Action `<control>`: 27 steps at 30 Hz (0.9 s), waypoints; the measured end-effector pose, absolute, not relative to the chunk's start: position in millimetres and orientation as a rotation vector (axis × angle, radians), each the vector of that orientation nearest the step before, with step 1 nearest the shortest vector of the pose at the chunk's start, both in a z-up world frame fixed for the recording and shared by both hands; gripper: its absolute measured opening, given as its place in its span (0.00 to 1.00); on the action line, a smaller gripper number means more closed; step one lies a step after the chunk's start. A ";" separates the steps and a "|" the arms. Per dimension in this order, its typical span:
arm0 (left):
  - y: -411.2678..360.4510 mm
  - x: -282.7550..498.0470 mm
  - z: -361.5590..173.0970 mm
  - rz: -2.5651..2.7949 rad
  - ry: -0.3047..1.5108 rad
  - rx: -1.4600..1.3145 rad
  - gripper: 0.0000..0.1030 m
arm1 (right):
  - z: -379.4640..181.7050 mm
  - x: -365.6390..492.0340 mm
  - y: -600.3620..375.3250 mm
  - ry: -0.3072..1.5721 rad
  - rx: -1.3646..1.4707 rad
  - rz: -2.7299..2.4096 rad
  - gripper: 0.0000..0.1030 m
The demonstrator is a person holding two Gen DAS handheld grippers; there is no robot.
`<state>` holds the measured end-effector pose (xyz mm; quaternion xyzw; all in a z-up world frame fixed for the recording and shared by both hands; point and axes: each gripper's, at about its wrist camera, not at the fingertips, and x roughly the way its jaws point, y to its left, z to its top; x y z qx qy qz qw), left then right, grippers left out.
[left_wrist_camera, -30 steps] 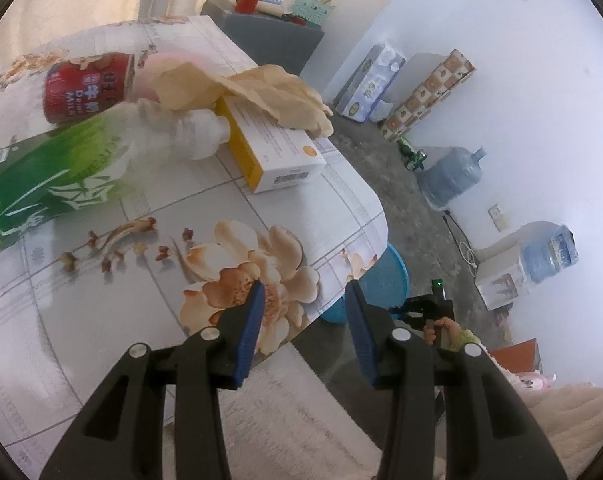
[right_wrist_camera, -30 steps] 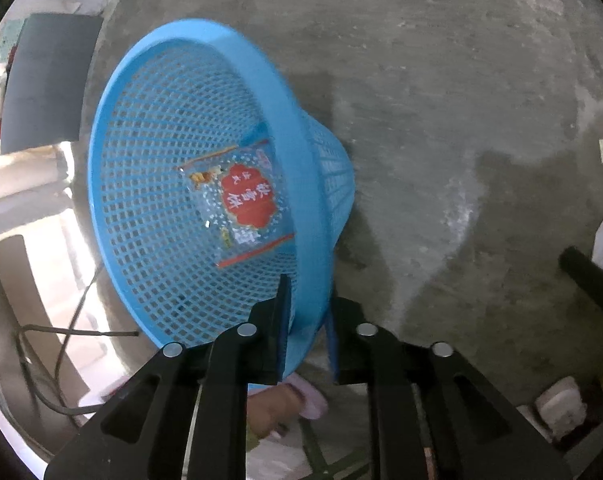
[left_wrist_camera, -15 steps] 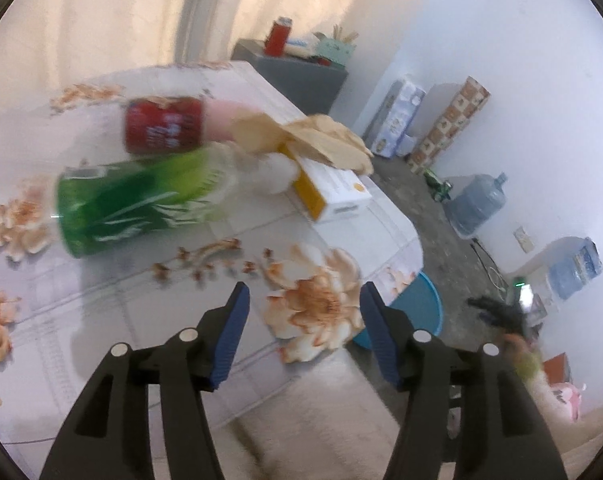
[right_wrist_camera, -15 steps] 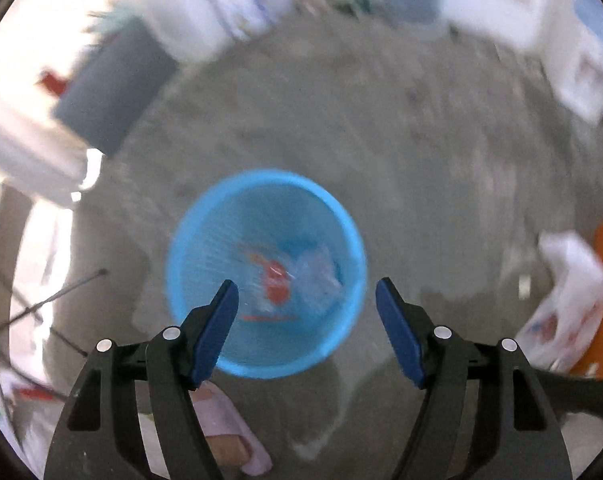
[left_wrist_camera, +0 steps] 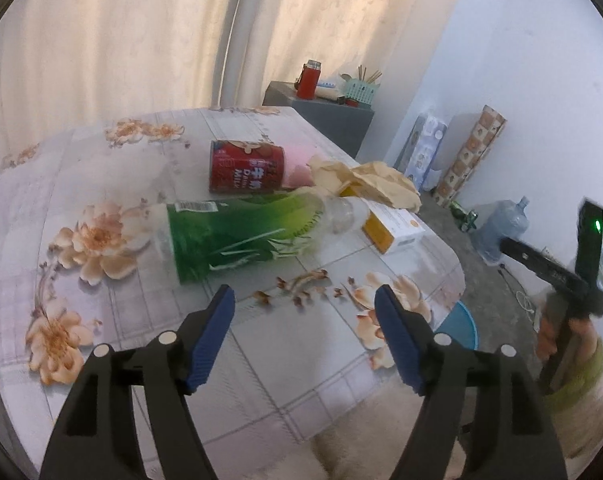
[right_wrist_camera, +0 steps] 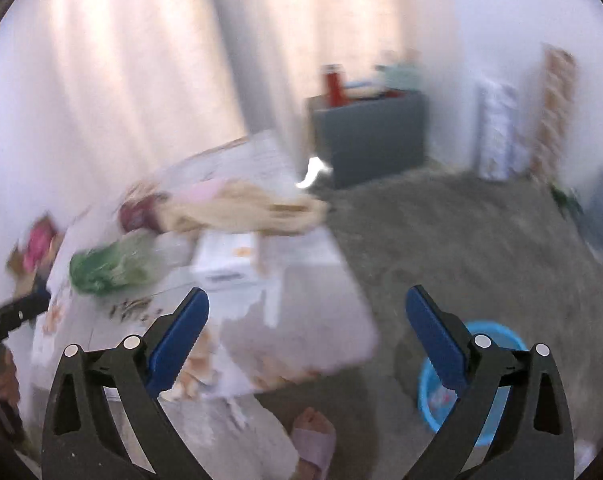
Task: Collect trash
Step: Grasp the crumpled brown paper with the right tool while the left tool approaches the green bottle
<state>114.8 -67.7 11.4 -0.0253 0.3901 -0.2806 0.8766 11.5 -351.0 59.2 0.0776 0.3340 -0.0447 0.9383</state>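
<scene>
Right gripper [right_wrist_camera: 307,324] has swung up from the blue basket [right_wrist_camera: 425,384] to face the table [left_wrist_camera: 261,360], both grippers' jaws opening and empty; left gripper [left_wrist_camera: 304,336] should straddle the green bottle [left_wrist_camera: 237,236] lying just ahead, mid-body, across its width.

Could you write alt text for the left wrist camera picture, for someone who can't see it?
Empty, opening blue-padded tongs hover over a flowered table strewn with trash: a green bottle on its side, a red can, crumpled brown paper and a small box. A blue basket peeks from behind the table's edge.
</scene>
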 end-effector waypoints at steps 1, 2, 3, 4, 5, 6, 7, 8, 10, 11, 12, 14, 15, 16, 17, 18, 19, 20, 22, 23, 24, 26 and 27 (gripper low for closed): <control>-67.3 118.1 12.1 -0.593 0.811 -0.031 0.69 | 59.1 18.5 -341.5 0.687 0.126 -0.052 0.92; -67.1 121.4 13.4 -0.593 0.801 -0.002 0.69 | 61.3 30.1 -333.0 0.690 0.088 -0.011 0.92; -67.1 123.3 14.6 -0.591 0.791 0.021 0.69 | 62.7 42.6 -326.4 0.695 0.053 0.015 0.92; -67.3 125.8 16.8 -0.587 0.779 0.047 0.70 | 59.1 44.7 -326.8 0.703 0.033 0.028 0.92; -67.1 129.3 18.6 -0.583 0.766 0.070 0.72 | 61.3 59.7 -329.6 0.721 0.024 0.041 0.92; -66.6 130.5 19.5 -0.582 0.759 0.078 0.73 | 62.0 73.7 -332.7 0.746 0.037 0.057 0.92; -65.6 132.0 19.3 -0.581 0.753 0.078 0.74 | 61.3 84.6 -335.4 0.769 0.062 0.060 0.92; -64.4 135.2 19.0 -0.582 0.752 0.068 0.74 | 59.4 94.9 -341.6 0.791 0.096 0.058 0.92; -61.8 138.1 16.1 -0.584 0.763 0.039 0.75 | 51.8 126.1 -351.4 0.861 0.182 0.079 0.92; -60.7 140.3 13.6 -0.585 0.772 0.018 0.75 | 47.0 141.6 -357.9 0.904 0.245 0.078 0.92; -60.1 142.0 11.7 -0.587 0.781 0.004 0.75 | 40.8 154.1 -362.9 0.941 0.315 0.073 0.92; -59.4 145.2 7.0 -0.594 0.800 -0.027 0.75 | 29.9 165.2 -373.0 1.009 0.416 0.072 0.92; -59.2 145.7 5.3 -0.594 0.804 -0.034 0.75 | 24.9 172.2 -374.5 1.037 0.450 0.055 0.92; -59.6 145.9 4.7 -0.596 0.805 -0.037 0.75 | 22.0 174.8 -375.7 1.049 0.468 0.045 0.92; -59.1 146.3 3.7 -0.600 0.807 -0.041 0.75 | 19.9 177.6 -375.1 1.058 0.473 0.041 0.92; -59.2 146.7 3.4 -0.600 0.807 -0.042 0.75 | 18.9 180.3 -372.9 1.065 0.463 0.041 0.92; -58.6 147.1 2.9 -0.601 0.808 -0.046 0.75 | 17.2 182.0 -369.3 1.066 0.448 0.039 0.92; -57.8 147.8 2.3 -0.603 0.812 -0.049 0.75 | 15.3 187.1 -365.9 1.071 0.425 0.037 0.92; -56.2 149.5 1.1 -0.604 0.820 -0.060 0.75 | 9.5 192.7 -356.4 1.093 0.366 0.041 0.92; -55.2 149.9 0.6 -0.604 0.823 -0.067 0.75 | 6.6 194.0 -351.8 1.101 0.336 0.032 0.92; -54.1 149.6 0.2 -0.604 0.824 -0.072 0.75 | 4.2 195.2 -346.8 1.104 0.301 0.016 0.92; -51.9 149.1 -0.2 -0.603 0.825 -0.081 0.75 | -0.7 198.6 -343.9 1.098 0.256 -0.005 0.87; -50.9 148.8 -0.1 -0.601 0.825 -0.085 0.75 | -2.1 197.8 -344.1 1.091 0.250 -0.015 0.83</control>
